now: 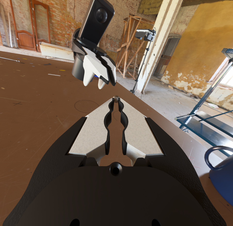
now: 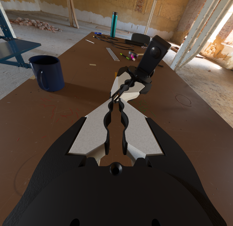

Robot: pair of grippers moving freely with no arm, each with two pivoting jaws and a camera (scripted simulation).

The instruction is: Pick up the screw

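Observation:
The screw [image 1: 116,98] is a small silver piece pinched at the very tips of my left gripper [image 1: 116,101], which is shut on it just over the brown table [image 1: 37,118]. In the right wrist view the left gripper [image 2: 115,98] slants down toward the table, with the screw [image 2: 116,96] showing as a short silver cylinder at its tips. My right gripper [image 2: 115,101] has its jaws drawn close with nothing between them. It hovers above and beyond the screw in the left wrist view [image 1: 93,86]. I cannot tell whether the screw touches the table.
A dark blue mug [image 2: 47,73] stands near the table's left edge and also shows in the left wrist view [image 1: 221,175]. At the far end lie a teal bottle [image 2: 114,24], a black cable [image 2: 119,44], a ruler [image 2: 112,54] and markers [image 2: 124,56]. The table edge [image 1: 145,103] runs close on the right.

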